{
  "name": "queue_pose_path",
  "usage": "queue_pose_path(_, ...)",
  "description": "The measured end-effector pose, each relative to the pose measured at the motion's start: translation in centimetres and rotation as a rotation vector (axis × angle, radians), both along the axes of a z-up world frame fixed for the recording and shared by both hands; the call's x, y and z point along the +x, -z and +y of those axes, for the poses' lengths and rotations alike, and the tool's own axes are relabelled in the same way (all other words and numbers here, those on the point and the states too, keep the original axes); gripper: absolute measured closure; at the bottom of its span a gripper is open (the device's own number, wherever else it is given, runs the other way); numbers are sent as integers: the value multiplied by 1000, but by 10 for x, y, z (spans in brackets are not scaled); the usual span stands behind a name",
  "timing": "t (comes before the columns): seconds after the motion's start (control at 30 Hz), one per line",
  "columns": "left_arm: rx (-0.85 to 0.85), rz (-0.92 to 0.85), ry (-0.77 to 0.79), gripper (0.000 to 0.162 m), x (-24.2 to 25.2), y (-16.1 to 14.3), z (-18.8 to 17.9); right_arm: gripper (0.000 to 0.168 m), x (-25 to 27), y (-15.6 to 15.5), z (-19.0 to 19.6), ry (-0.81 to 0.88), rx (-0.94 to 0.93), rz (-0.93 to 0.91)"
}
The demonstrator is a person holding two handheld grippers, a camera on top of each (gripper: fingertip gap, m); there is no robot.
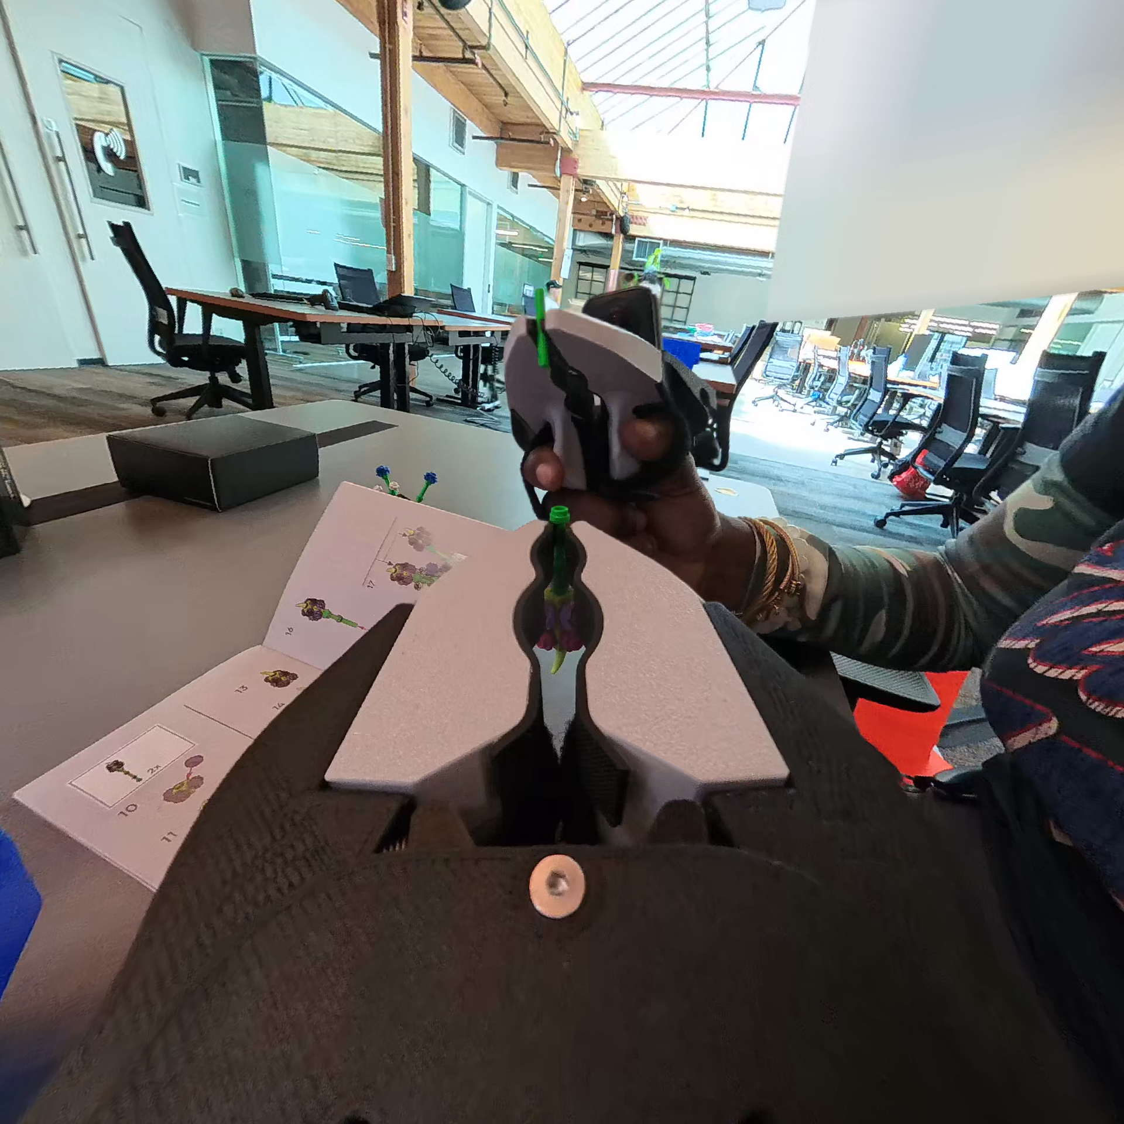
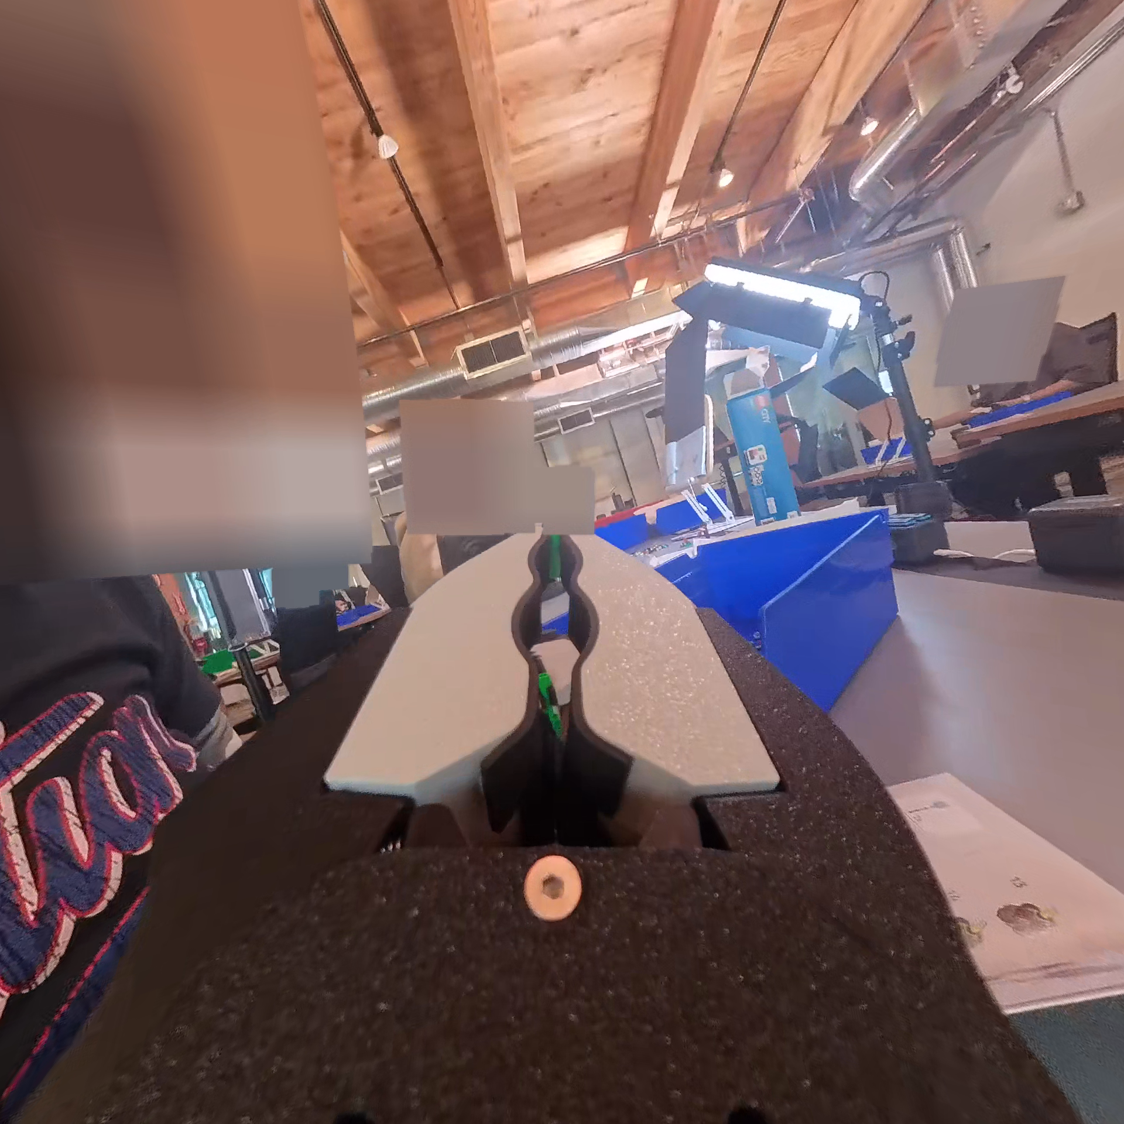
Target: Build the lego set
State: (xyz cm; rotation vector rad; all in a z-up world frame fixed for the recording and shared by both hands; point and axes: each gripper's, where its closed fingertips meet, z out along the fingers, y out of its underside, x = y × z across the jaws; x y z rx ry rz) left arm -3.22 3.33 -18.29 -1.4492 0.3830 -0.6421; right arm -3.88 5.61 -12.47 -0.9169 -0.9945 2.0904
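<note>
Instruction booklet point(image 1: 255, 614) lies open on the grey tabletop point(image 1: 121, 608), two small blue-topped flower builds point(image 1: 406, 482) standing just past it. Left gripper point(image 1: 558, 547) fingers closed on a purple flower stem point(image 1: 559, 602), green end up, held above the tabletop. Right gripper point(image 2: 555, 547), raised just beyond it, fingers pinched on a thin green rod point(image 2: 547, 693).

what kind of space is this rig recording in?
Likely an open-plan office or lab: rows of desks with black office chairs, glass-walled rooms, exposed wood-beam ceiling.
</note>
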Motion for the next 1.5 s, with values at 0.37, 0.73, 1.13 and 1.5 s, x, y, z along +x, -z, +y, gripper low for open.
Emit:
queue_pose_path(0.37, -39, 11, -31, 159, -1, 5, 5, 165, -13, 15, -19, 8, 61, -46)
queue_pose_path(0.73, -50, -88, -67, 159, -15, 0, 4, 165, -24, 34, -25, -30, 81, -163)
queue_pose_path(1.13, -113, 108, -1, 159, 8, 19, 4, 165, -2, 39, -20, -97, 55, -163)
queue_pose_path(1.5, -145, 46, -16, 159, 1, 20, 7, 165, -10, 54, -20, -72, 106, -218)
